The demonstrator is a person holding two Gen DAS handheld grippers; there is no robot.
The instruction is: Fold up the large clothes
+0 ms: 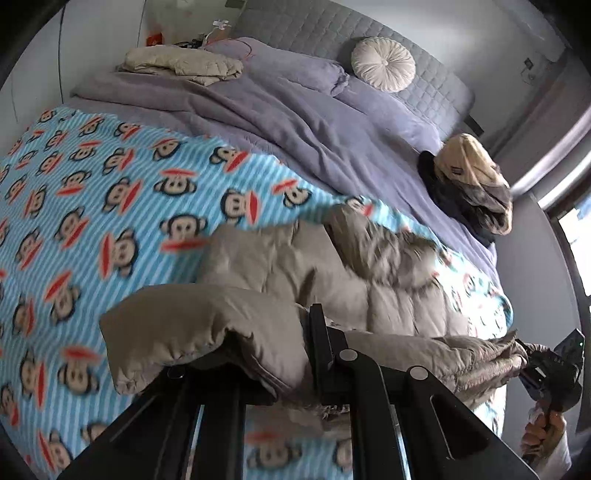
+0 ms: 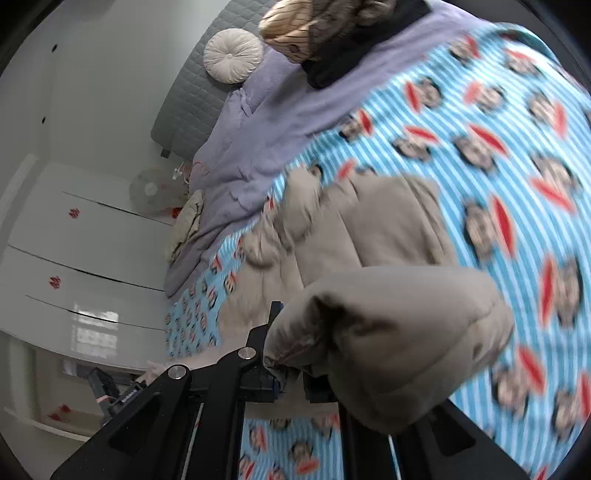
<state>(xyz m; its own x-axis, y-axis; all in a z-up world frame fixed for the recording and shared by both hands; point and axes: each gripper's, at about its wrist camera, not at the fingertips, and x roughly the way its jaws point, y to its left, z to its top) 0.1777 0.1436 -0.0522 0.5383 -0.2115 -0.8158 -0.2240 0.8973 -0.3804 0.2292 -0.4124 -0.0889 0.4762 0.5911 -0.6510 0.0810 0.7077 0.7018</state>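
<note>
Slipping is the main risk here: the jacket (image 1: 295, 273) is puffy and slick-looking, so a quilted edge could be squeezed out of either grip if it's pulled hard, and the fold would be lost. The left gripper (image 1: 295, 354) is clamped on a bunched hem or sleeve at about 6 o'clock in its view; the right gripper (image 2: 291, 373) is likewise closed on a fat rolled edge at 6 o'clock in its own. The rest of the jacket is spread toward 12 o'clock on the blanket (image 1: 92, 192), a fleecy blue-striped thing with monkey faces. Both views are blurred, so seams can't be judged well. Uneven lifting could also drag the blanket along, since fleece tends to cling. A round pleated cushion (image 1: 384, 63) is seen at 1 o'clock by the quilted headboard (image 1: 314, 29).
</note>
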